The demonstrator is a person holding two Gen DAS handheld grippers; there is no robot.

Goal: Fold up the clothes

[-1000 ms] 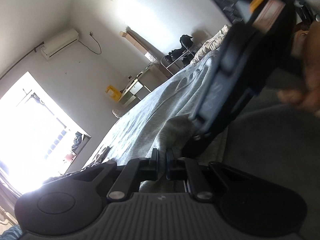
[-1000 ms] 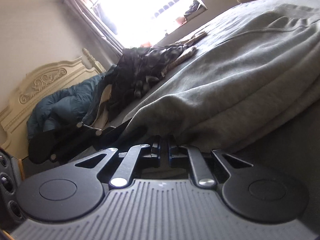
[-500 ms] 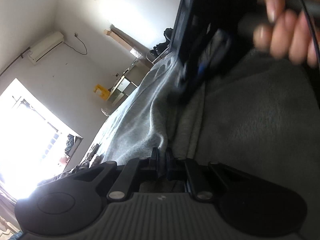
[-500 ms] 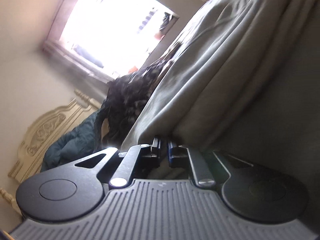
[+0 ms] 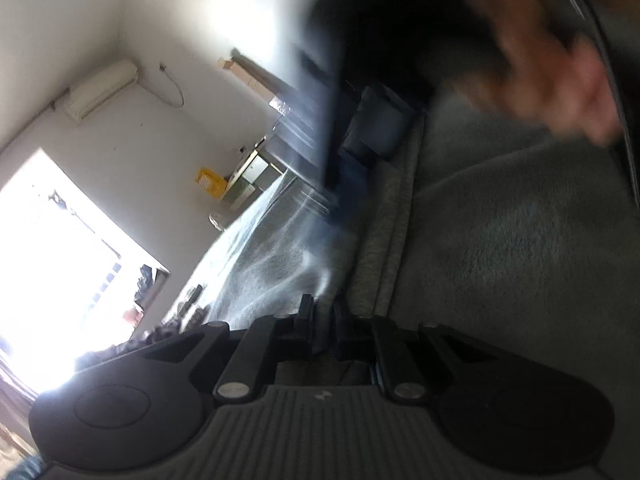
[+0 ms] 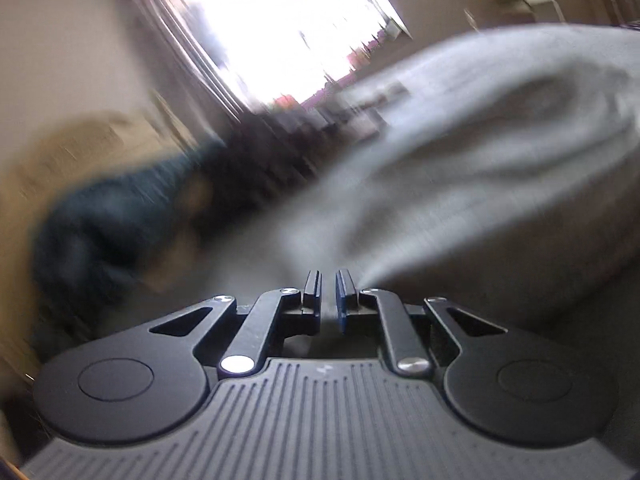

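The grey garment (image 5: 500,248) is soft, fleecy matt cloth; the left gripper (image 5: 322,316) is matt black plastic with shiny metal pins.

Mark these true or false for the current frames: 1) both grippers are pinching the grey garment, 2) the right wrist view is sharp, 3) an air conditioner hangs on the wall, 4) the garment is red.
1) True. The left gripper and right gripper are each shut on the grey garment.
2) False. The right wrist view is heavily motion-blurred.
3) True. The air conditioner is mounted high on the wall, above the window.
4) False. It is grey.
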